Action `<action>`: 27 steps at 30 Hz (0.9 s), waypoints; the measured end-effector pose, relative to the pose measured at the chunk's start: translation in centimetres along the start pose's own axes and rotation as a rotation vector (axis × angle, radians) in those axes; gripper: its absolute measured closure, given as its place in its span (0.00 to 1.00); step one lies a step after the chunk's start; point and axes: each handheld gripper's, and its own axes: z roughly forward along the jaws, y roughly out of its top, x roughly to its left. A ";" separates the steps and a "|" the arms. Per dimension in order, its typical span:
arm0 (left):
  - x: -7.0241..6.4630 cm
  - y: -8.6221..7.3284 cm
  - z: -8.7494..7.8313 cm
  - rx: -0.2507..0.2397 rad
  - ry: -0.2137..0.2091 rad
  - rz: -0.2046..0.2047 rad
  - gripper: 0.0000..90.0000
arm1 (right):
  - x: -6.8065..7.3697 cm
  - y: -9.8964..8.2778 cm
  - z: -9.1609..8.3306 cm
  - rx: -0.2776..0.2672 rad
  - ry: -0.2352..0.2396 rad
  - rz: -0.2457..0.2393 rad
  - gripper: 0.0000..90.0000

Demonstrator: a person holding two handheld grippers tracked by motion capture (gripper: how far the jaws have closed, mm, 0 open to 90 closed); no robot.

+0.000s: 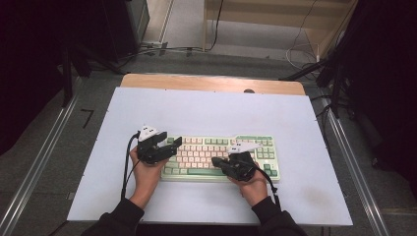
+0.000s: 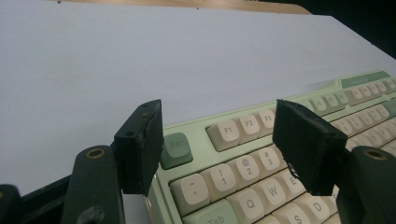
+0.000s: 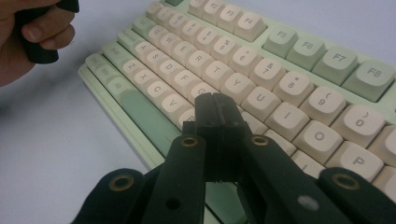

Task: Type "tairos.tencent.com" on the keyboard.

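A mint-green keyboard (image 1: pixel 223 156) with cream and green keys lies on the white tabletop (image 1: pixel 206 113). My left gripper (image 1: pixel 173 143) hovers over the keyboard's left end (image 2: pixel 233 154), jaws open wide, the Esc key (image 2: pixel 176 149) and number row showing between them, nothing gripped. My right gripper (image 1: pixel 220 163) sits low over the front middle of the keyboard (image 3: pixel 261 79); its jaws are pressed flat together with nothing between them, the tip (image 3: pixel 215 112) just above the letter keys near the space bar (image 3: pixel 147 116).
The person's other hand (image 3: pixel 28 37) holding its gripper shows at the top left of the right gripper view. The wooden far edge (image 1: pixel 211 82) of the table lies beyond the white top. Cables and dark stands (image 1: pixel 334 78) crowd the floor behind and beside it.
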 end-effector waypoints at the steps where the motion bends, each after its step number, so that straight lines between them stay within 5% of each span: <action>1: 0.0 0.0 0.0 -0.001 0.001 0.000 0.38 | 0.1 0.0 0.1 0.003 0.001 0.002 0.97; 27: -0.1 0.0 0.0 -0.003 -0.007 0.002 0.39 | 0.6 -0.1 0.9 0.038 -0.018 -0.024 0.97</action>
